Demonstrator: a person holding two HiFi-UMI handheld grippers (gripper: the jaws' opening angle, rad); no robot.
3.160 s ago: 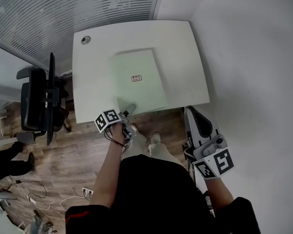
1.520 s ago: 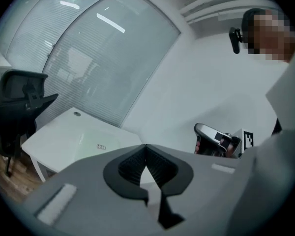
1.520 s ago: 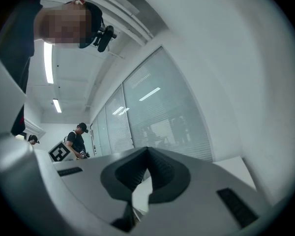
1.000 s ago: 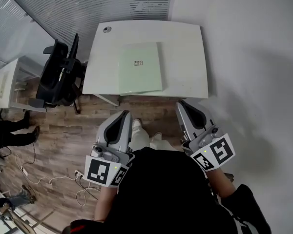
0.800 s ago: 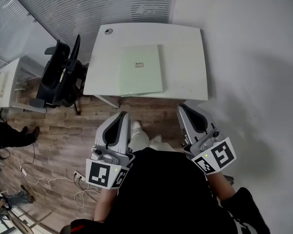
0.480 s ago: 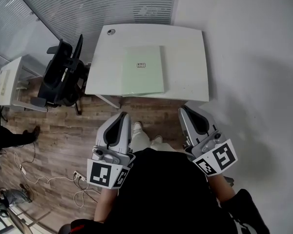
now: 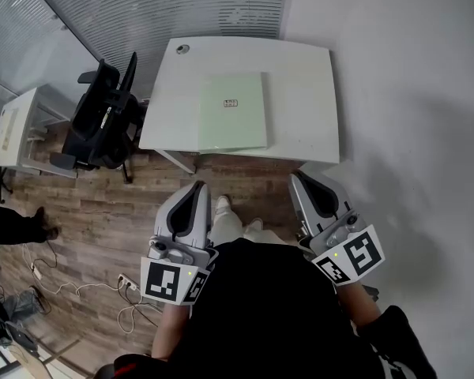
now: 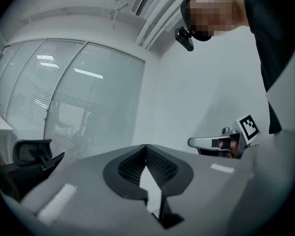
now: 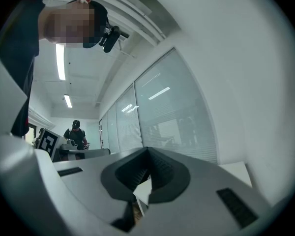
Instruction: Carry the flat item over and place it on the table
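The flat item, a pale green board [image 7: 233,110] with a small label, lies flat on the white table [image 7: 304,93], its near edge by the table's front edge. Both grippers hang close to my body, well short of the table and over the wood floor. My left gripper [image 7: 197,186] is shut with nothing in it; in the left gripper view its pads meet at the tip [image 8: 146,147]. My right gripper [image 7: 299,177] is also shut and empty, with its pads touching in the right gripper view [image 9: 147,151]. The right gripper's marker cube [image 8: 248,127] shows in the left gripper view.
A black office chair [image 7: 103,113] stands left of the table, beside a second white desk [image 7: 16,125]. Cables [image 7: 39,279] lie on the wood floor at the left. A white wall runs along the right, a glass wall with blinds [image 7: 166,6] behind the table. Another person [image 9: 76,134] stands far off.
About three seconds ago my left gripper was at the table's front edge by the green board; now both grippers are drawn back near my body. In the last second they barely moved.
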